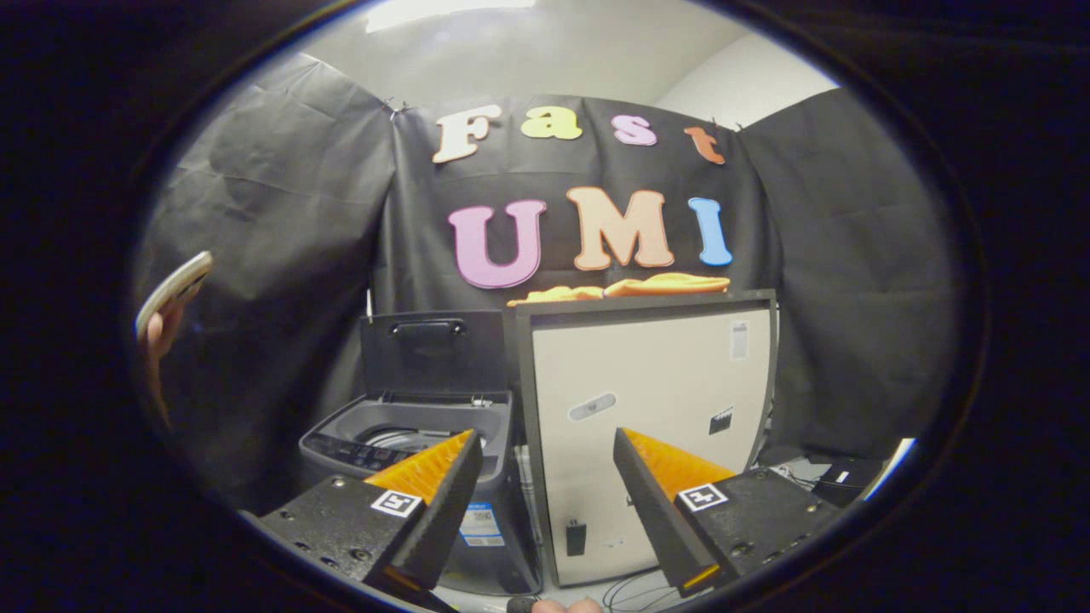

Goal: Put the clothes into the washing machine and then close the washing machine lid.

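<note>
Gripper [545,477] hanging open, wedge-shaped orange ribbed fingers [430,464] gripping nothing. Grey plastic washing machine [409,443] sitting beyond them at 11 o'clock, dark lid [434,351] standing upright, round drum showing. Boxy cream cabinet [651,426] standing touching at its 3 o'clock. Soft orange clothes [630,289] lying crumpled atop cabinet. Hand [157,328] holding phone at 9 o'clock.
</note>
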